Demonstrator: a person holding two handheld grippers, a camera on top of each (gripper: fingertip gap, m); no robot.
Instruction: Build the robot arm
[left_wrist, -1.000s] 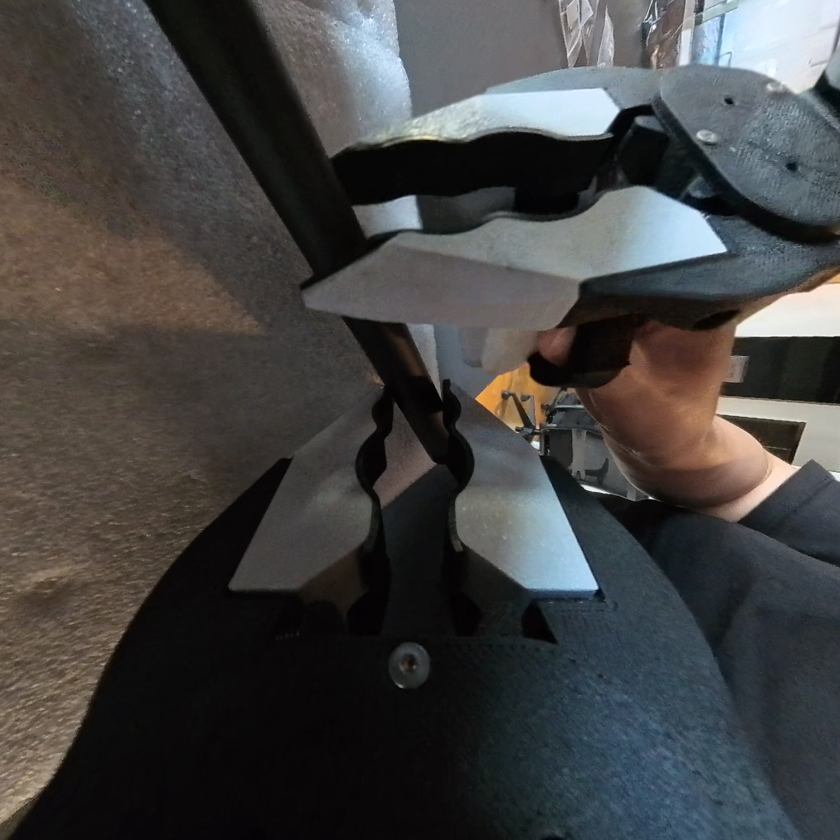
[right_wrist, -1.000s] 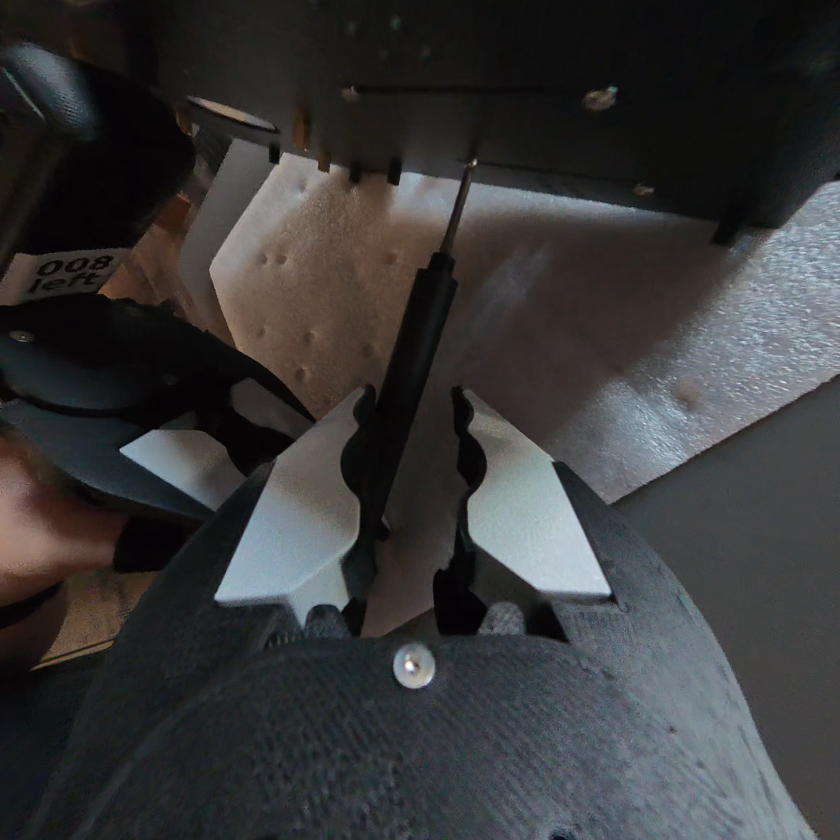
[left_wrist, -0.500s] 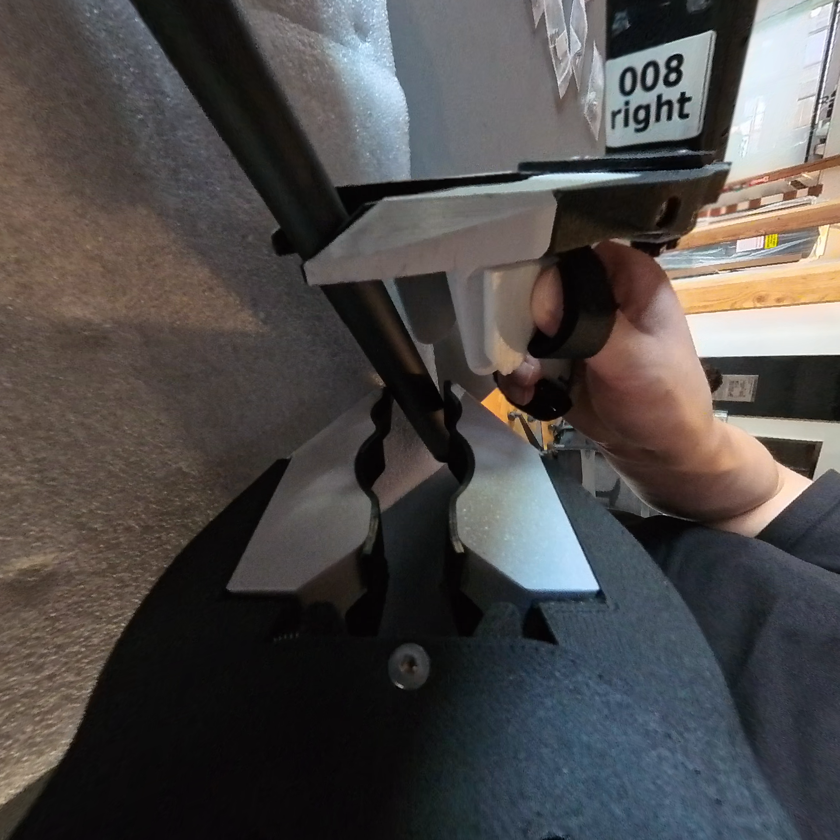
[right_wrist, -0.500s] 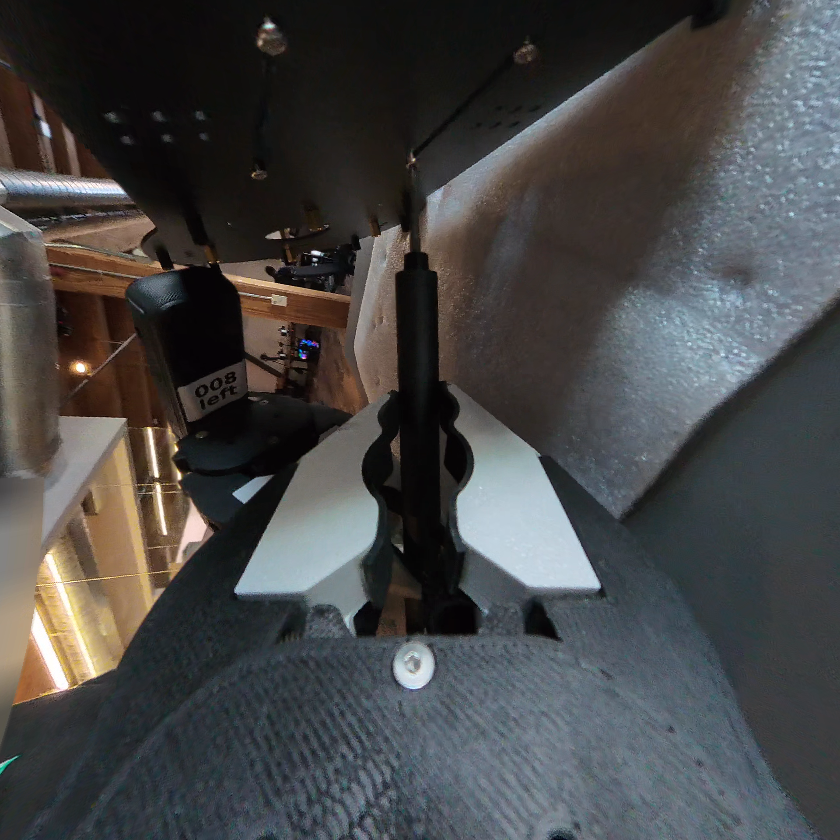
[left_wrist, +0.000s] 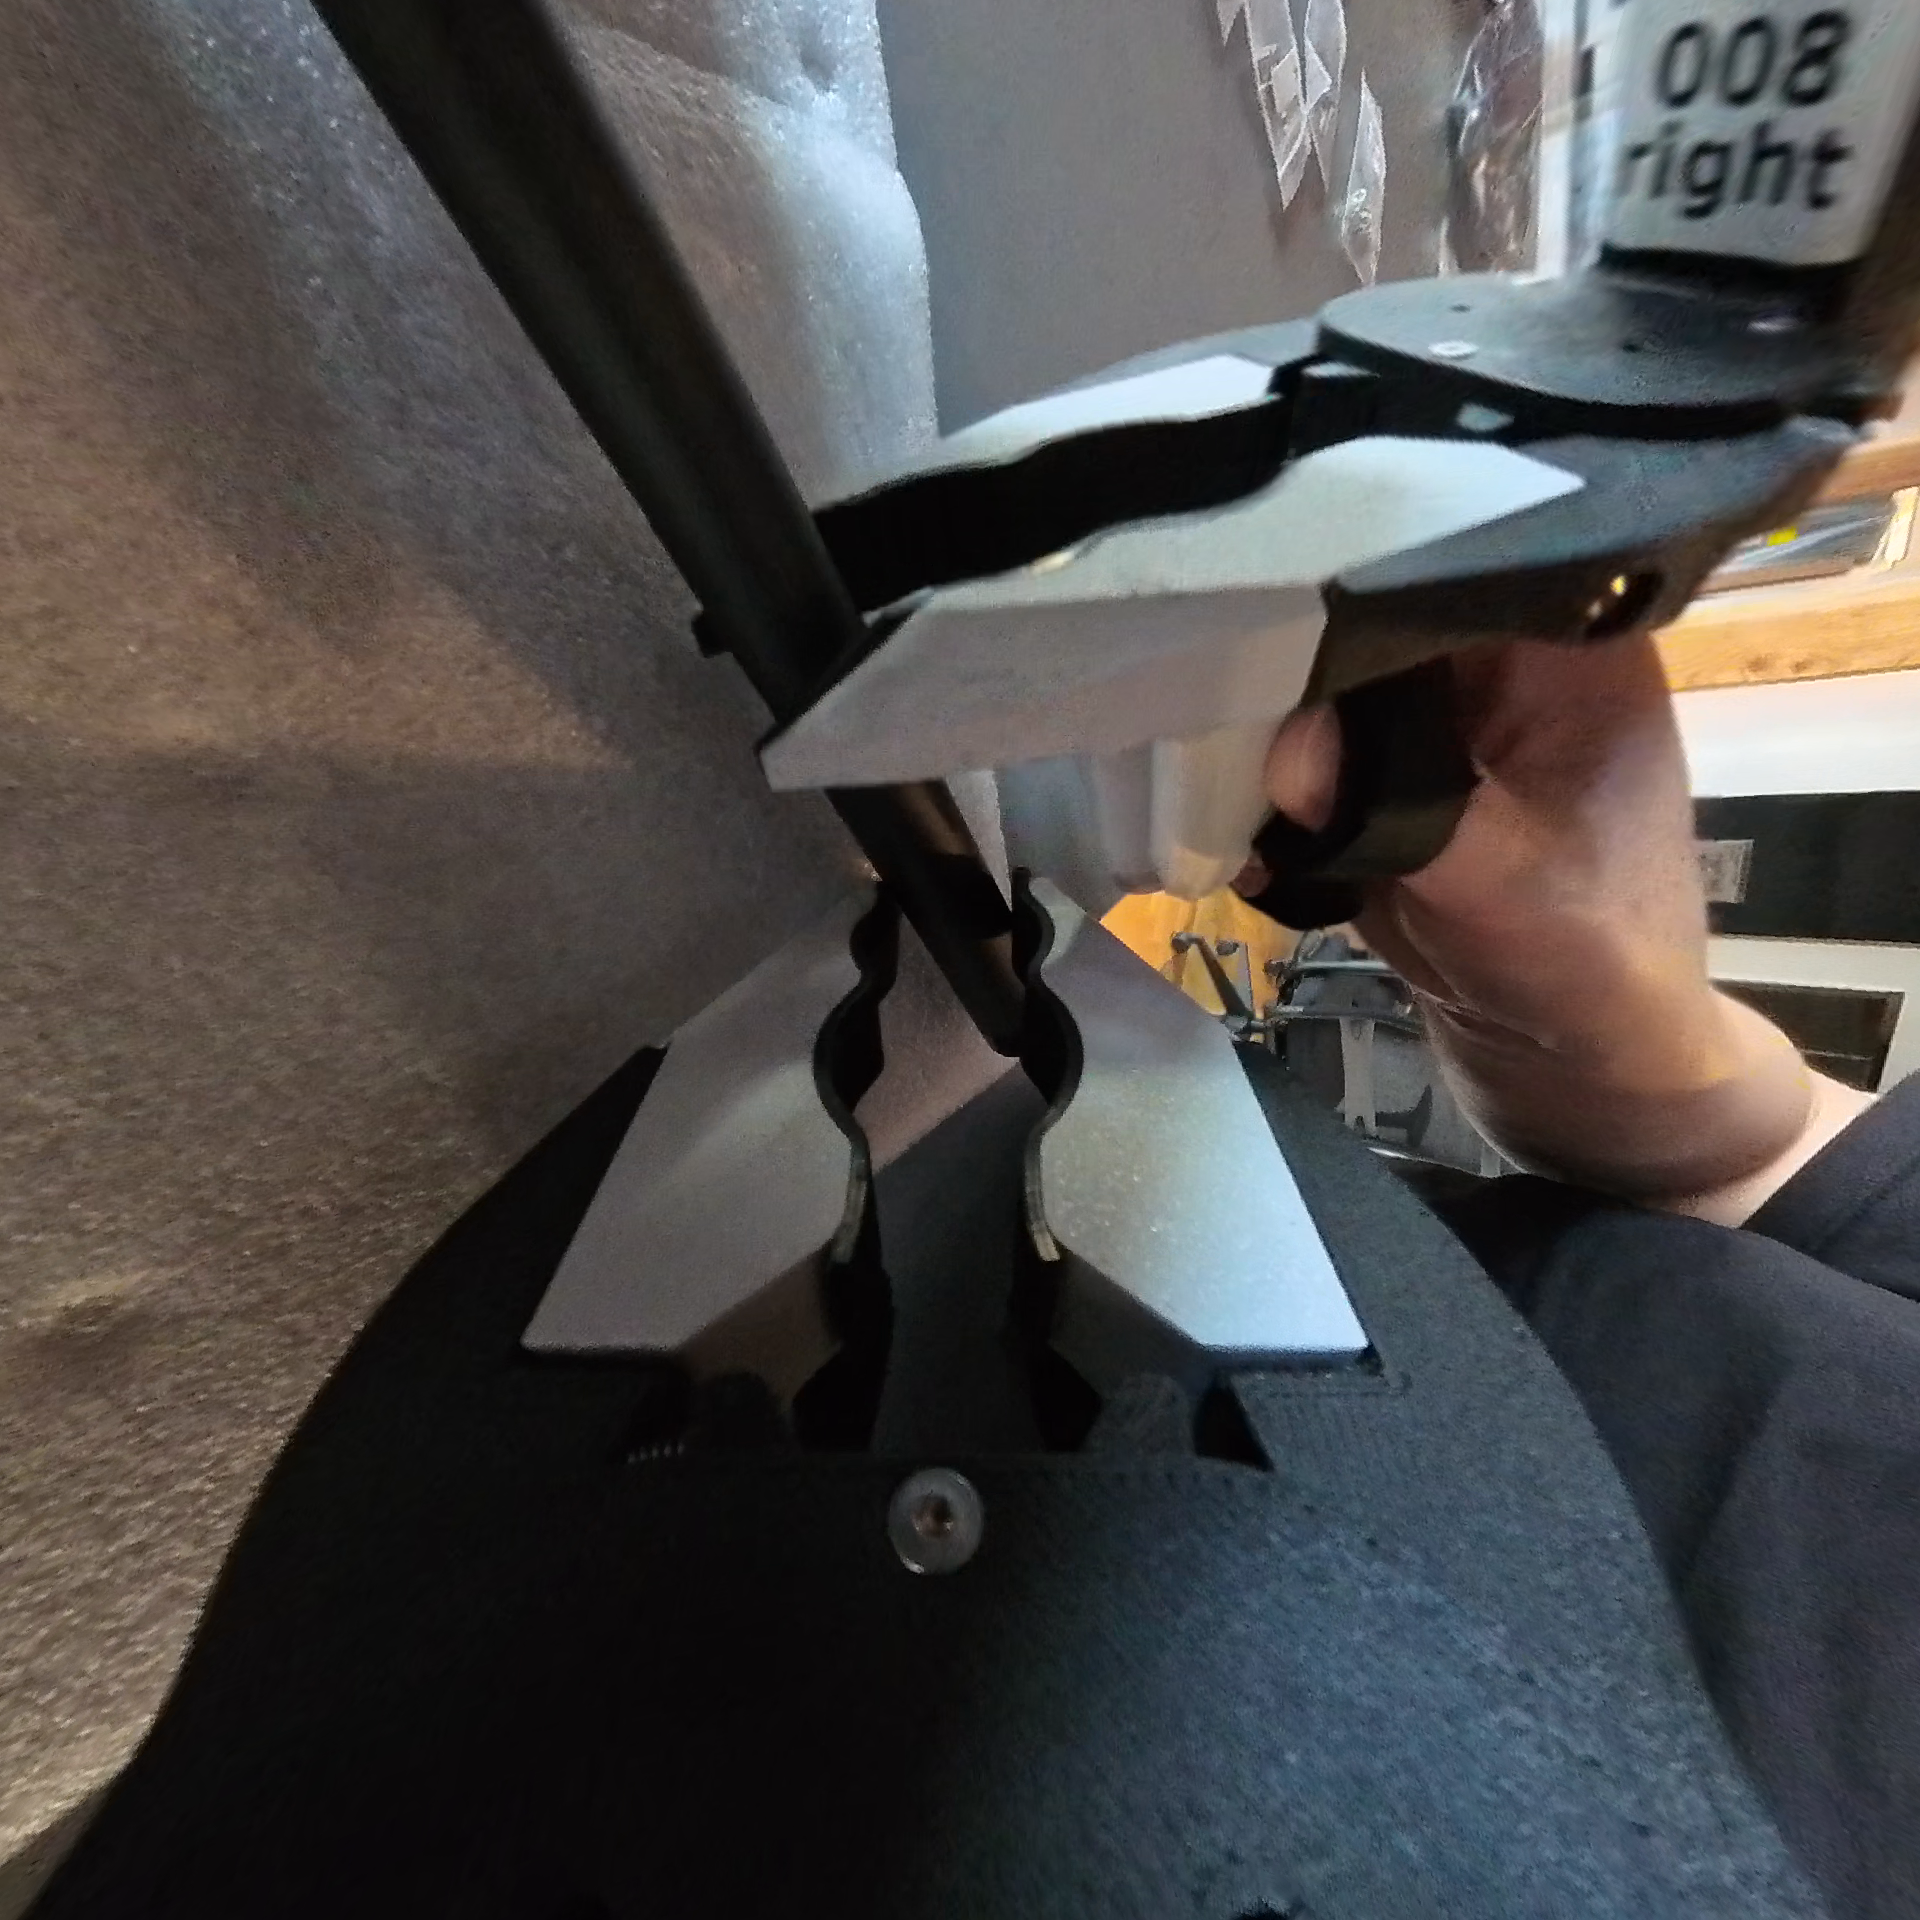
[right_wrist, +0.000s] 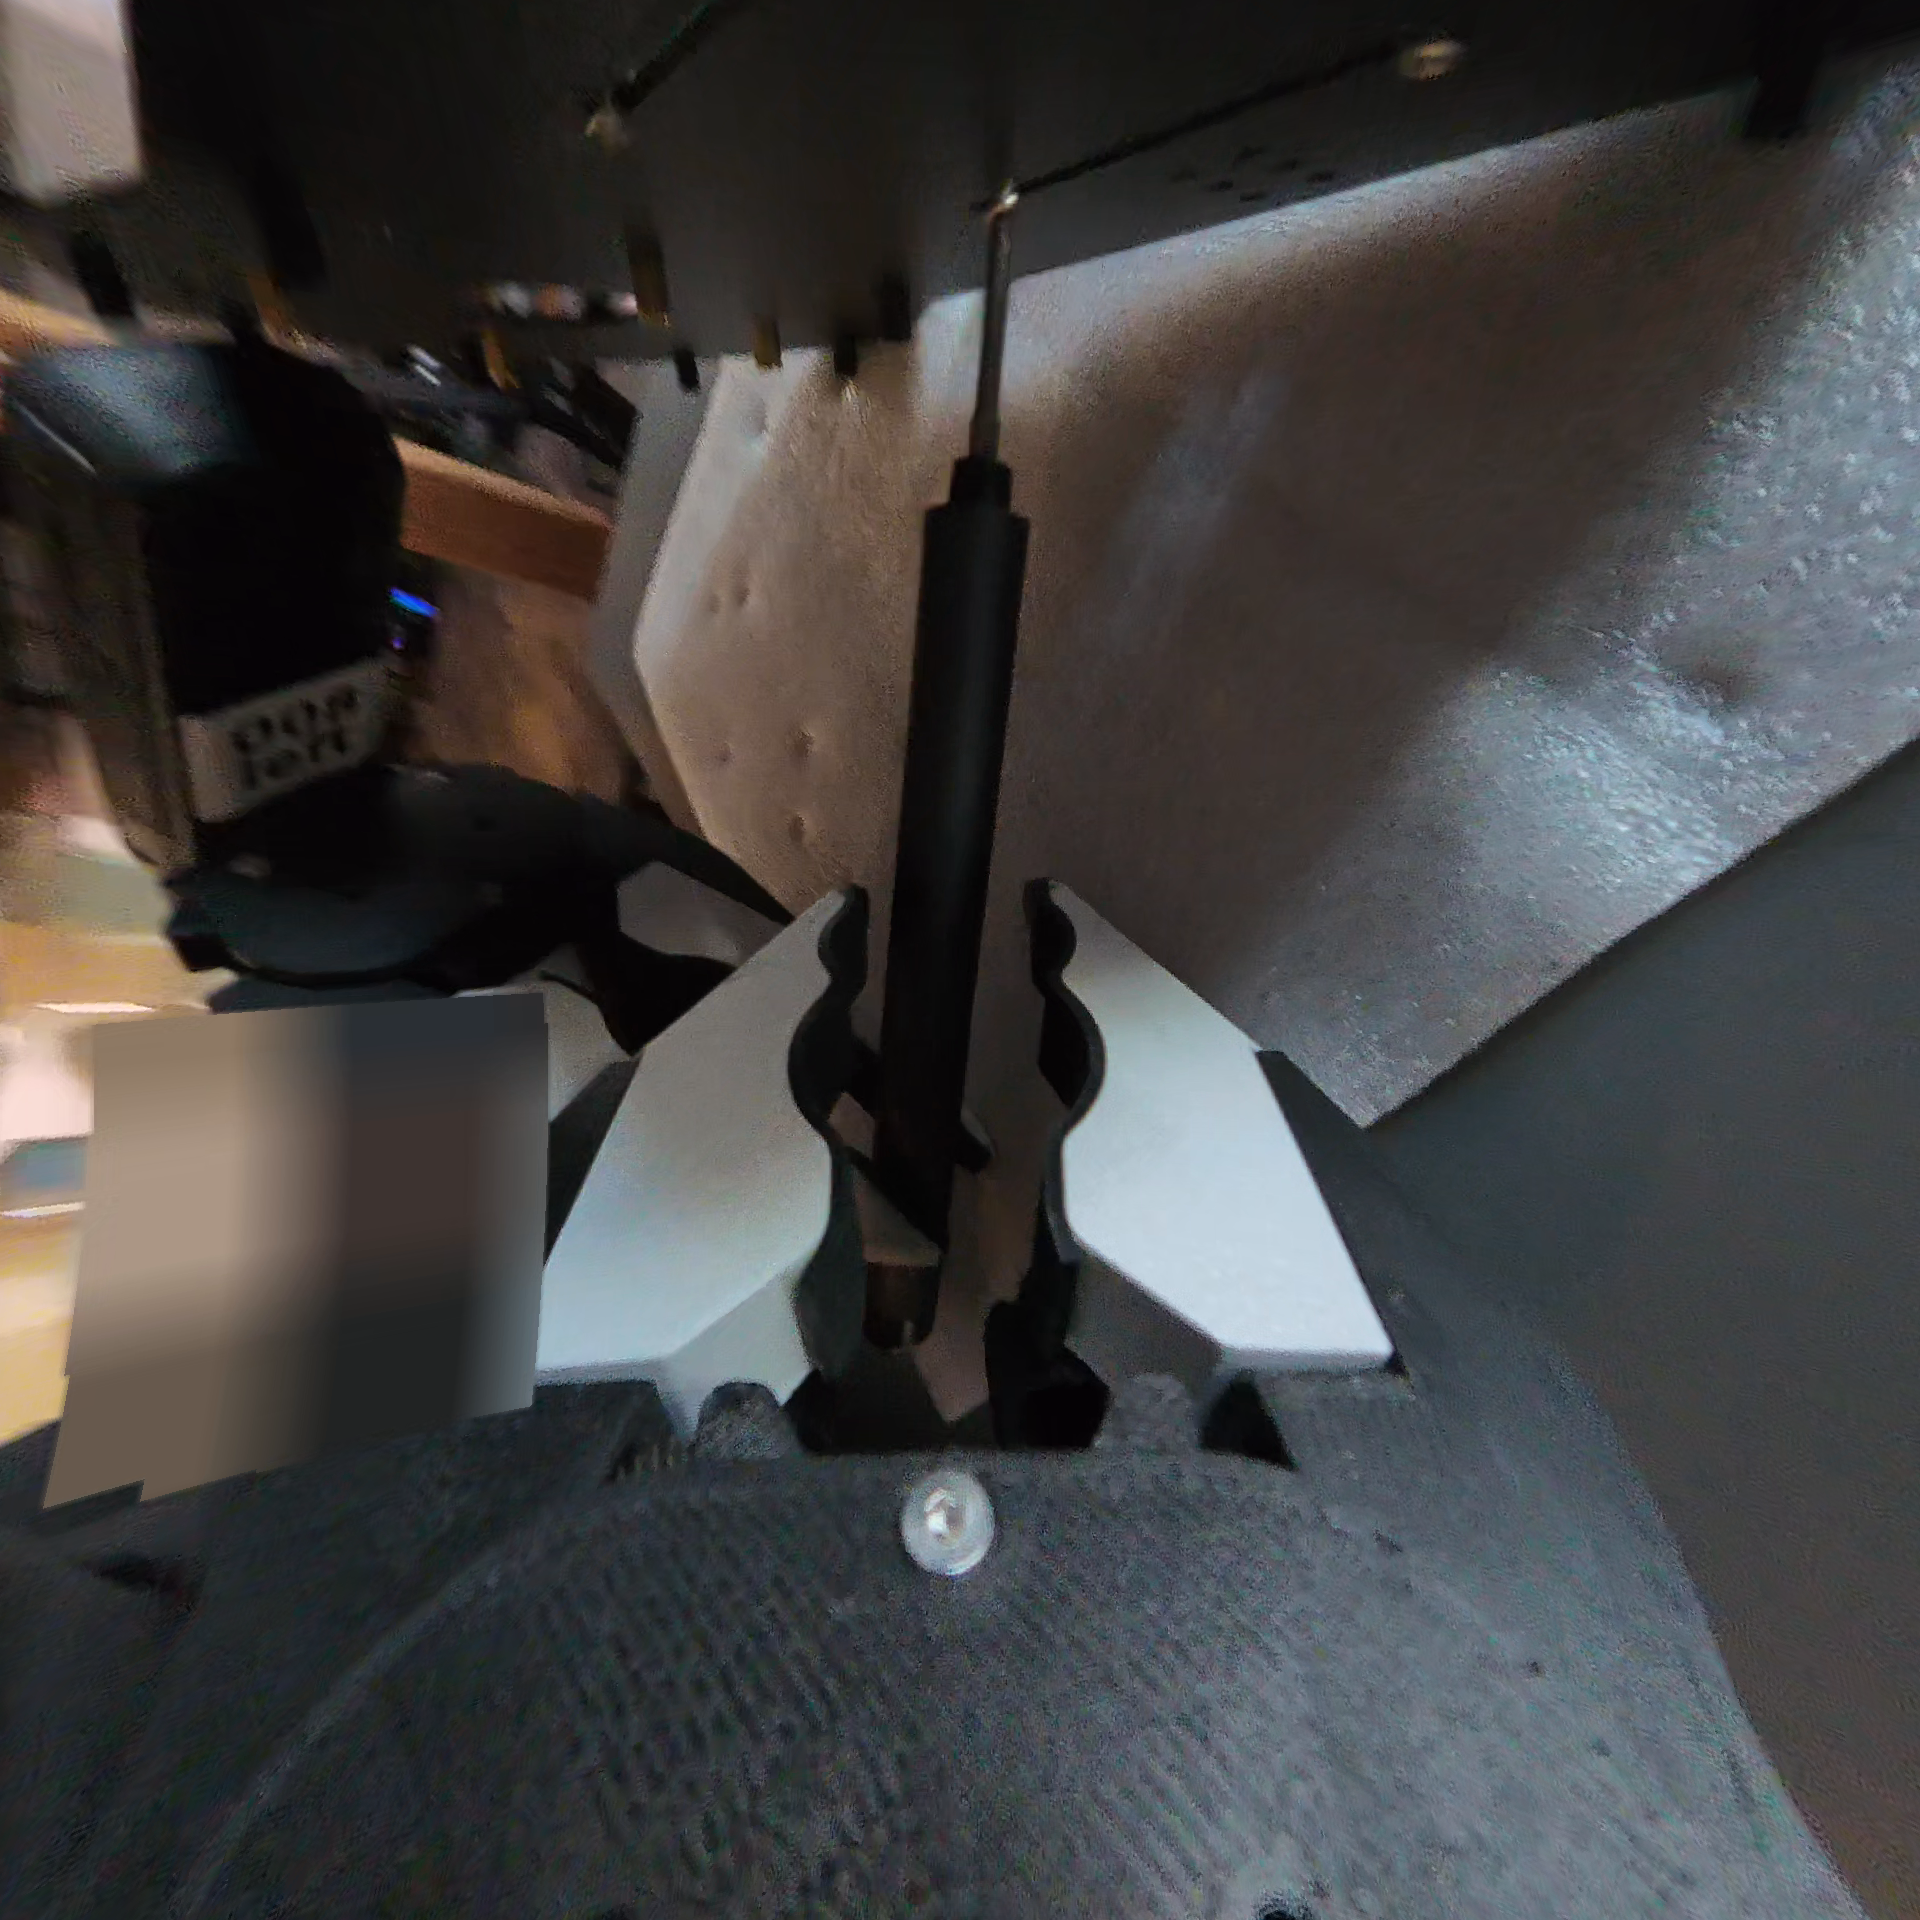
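Note:
A black screwdriver (right_wrist: 956, 779) stands with its thin metal bit (right_wrist: 992, 343) at a screw on the edge of a black metal chassis (right_wrist: 831, 156). My right gripper (right_wrist: 945, 904) is open, its jaws apart on either side of the handle with a gap on both sides. In the left wrist view the handle (left_wrist: 623, 364) runs down from the upper left. Its end sits between the tips of my left gripper (left_wrist: 940, 914), leaning on the right finger, jaws apart. The right gripper (left_wrist: 800, 623) straddles the handle just above.
White foam sheet (right_wrist: 1351, 623) lies under the chassis on a grey table (right_wrist: 1662, 1143); it fills the left of the left wrist view (left_wrist: 260, 727). A hand (left_wrist: 1558, 883) in a dark sleeve holds the right gripper. The left gripper's body (right_wrist: 416, 862) is close by. Some 6 centimeters of space lies between my two pairs of fingers.
The right gripper shut on the screwdriver handle half a second ago and rolled with it; now its jaws have opened and it has rolled back. The left gripper has stayed put.

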